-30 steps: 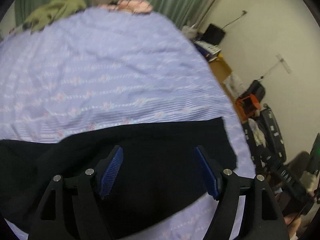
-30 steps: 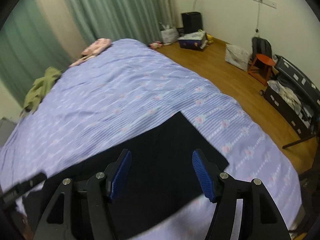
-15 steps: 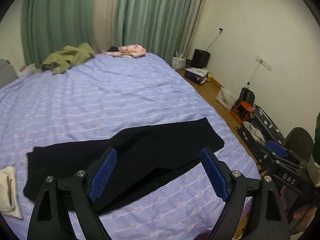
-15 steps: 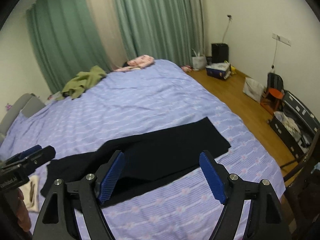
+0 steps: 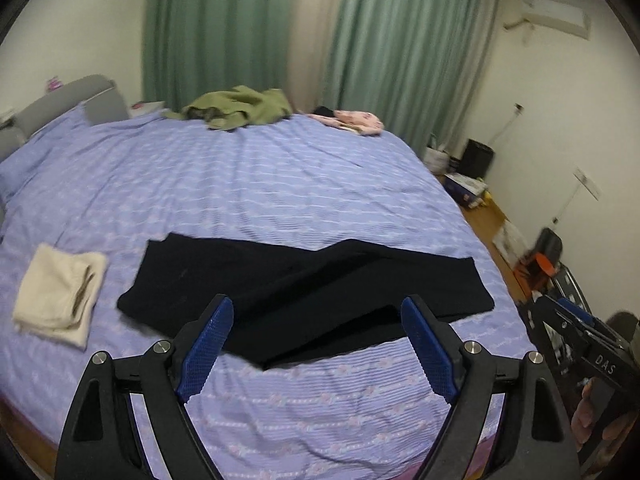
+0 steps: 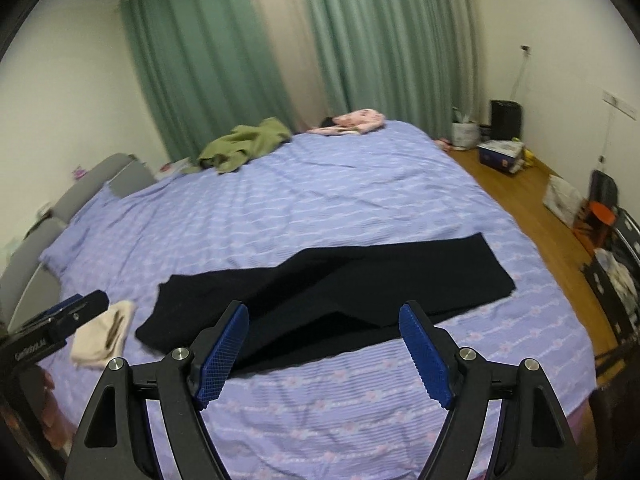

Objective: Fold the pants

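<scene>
Black pants [image 5: 304,292] [image 6: 332,300] lie flat across the near part of a purple bed, the legs laid one over the other and running out to the right, with a loose flap at the near edge. My left gripper [image 5: 318,344] hangs open above the bed's near edge, short of the pants, nothing between its blue pads. In the right wrist view my right gripper [image 6: 324,352] is likewise open and empty, back from the pants. The left tool's black body shows at the left edge of that view [image 6: 52,328].
A folded cream cloth [image 5: 60,292] [image 6: 104,332] lies left of the pants. Olive [image 5: 240,110] and pink [image 5: 352,122] clothes sit at the bed's far side by green curtains. Boxes, bags and an open suitcase [image 6: 616,264] crowd the wooden floor at right.
Both grippers have pulled back and risen away from the pants, and their jaws have widened. The pants, which filled the view a second ago, now lie released on the bed.
</scene>
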Demonstrator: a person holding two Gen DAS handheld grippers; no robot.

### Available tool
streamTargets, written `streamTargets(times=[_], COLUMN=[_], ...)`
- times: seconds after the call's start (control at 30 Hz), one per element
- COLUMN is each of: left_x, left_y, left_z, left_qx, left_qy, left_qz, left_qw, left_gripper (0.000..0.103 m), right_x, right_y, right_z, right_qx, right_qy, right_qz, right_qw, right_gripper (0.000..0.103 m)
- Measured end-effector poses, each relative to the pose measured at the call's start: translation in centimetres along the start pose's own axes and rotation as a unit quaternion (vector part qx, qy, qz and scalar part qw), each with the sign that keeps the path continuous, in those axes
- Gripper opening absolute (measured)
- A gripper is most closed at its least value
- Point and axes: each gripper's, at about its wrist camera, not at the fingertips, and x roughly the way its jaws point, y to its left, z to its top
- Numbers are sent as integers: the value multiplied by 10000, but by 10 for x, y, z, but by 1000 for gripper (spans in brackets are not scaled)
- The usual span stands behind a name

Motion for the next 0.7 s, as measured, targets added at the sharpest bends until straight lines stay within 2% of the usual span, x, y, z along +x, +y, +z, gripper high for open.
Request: streamTargets(times=[0.17,0.37,0.53,0.63,0.7], left_x=[-24,-37,-33,-13,9], left_y=[18,48,80,108,130], left_z=[-14,-18,-16,-1,11], left_qx=[-204,-373,-223,-100,28], left_qy=[-77,-73,28,26,53], left_qz=[606,1123,1244,1268,1196], left_qw=[9979,9930,9920,9919,9928], left_gripper=[86,86,86,86,86], right_x=[-10,-9,11,30,46], right_y=[3,14,43,65,79], right_z=[-5,-4,-7,-9,-7], right_qx=[-173,-297,-391,-287,-174], right_qy=[-9,148,278,341,276], right_qz=[487,684,899,1003,929], right_qw=[9987,9971,9948,9940,9951], right_gripper=[79,79,79,79,79])
